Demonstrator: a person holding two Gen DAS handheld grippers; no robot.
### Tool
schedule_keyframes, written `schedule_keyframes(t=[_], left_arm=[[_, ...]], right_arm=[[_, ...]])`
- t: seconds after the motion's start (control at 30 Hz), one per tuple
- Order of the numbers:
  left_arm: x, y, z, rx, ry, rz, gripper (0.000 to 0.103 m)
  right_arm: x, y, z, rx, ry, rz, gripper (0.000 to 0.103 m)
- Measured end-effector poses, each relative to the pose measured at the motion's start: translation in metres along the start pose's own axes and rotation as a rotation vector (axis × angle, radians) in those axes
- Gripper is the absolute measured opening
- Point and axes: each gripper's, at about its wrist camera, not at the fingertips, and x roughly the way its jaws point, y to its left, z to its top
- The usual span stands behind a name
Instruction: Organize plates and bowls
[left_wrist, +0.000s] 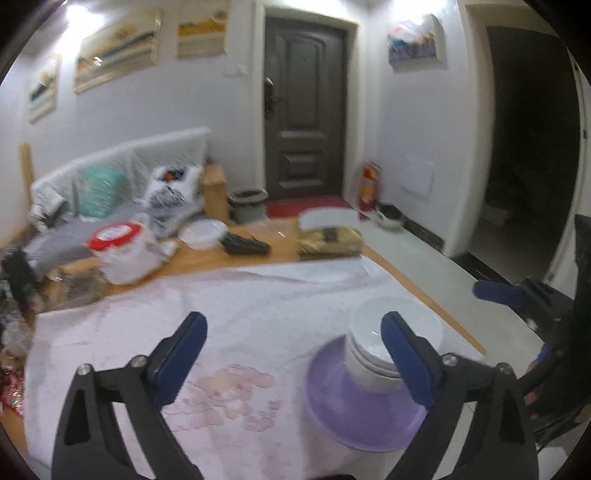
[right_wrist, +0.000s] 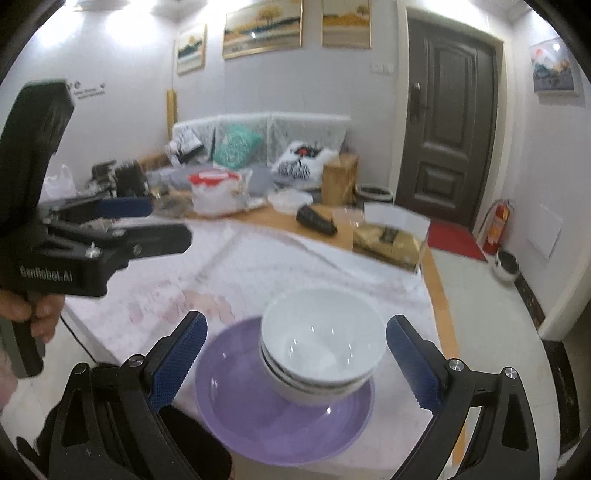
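Looks basically done — the white bowls (right_wrist: 320, 345) are nested and sitting on the purple plate (right_wrist: 258, 417) near the table's (right_wrist: 295, 266) front edge. Left gripper (left_wrist: 293, 354) and right gripper (right_wrist: 295, 363) both hang above the plate, jaws wide apart, holding nothing.

White bowls (right_wrist: 319, 341), purple plate (right_wrist: 258, 424), pink-printed tablecloth (left_wrist: 236, 317)
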Motion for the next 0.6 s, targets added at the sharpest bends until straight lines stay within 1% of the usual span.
schedule_keyframes(t=[0.07,0.1,0.13,0.23,0.4,0.6], left_arm=[[-0.012,0.005,-0.003,-0.005,-0.044,0.054,0.100],[-0.016,0.007,-0.005,-0.010,-0.060,0.079,0.103],[-0.021,0.009,-0.007,-0.019,-0.085,0.111,0.103],[-0.031,0.016,-0.010,-0.033,-0.134,0.177,0.103],[-0.041,0.026,-0.013,-0.073,-0.171,0.222,0.103],[-0.046,0.036,-0.015,-0.113,-0.173,0.240,0.103]], right_arm=[[-0.005,0.004,0.003,-0.008,-0.035,0.003,0.102],[-0.007,0.006,0.004,-0.008,-0.055,0.007,0.102],[-0.009,0.007,0.005,-0.008,-0.069,0.013,0.102],[-0.013,0.012,0.008,-0.007,-0.107,0.027,0.102],[-0.021,0.018,0.012,-0.007,-0.161,0.023,0.102],[-0.027,0.020,0.019,0.001,-0.192,0.024,0.102]])
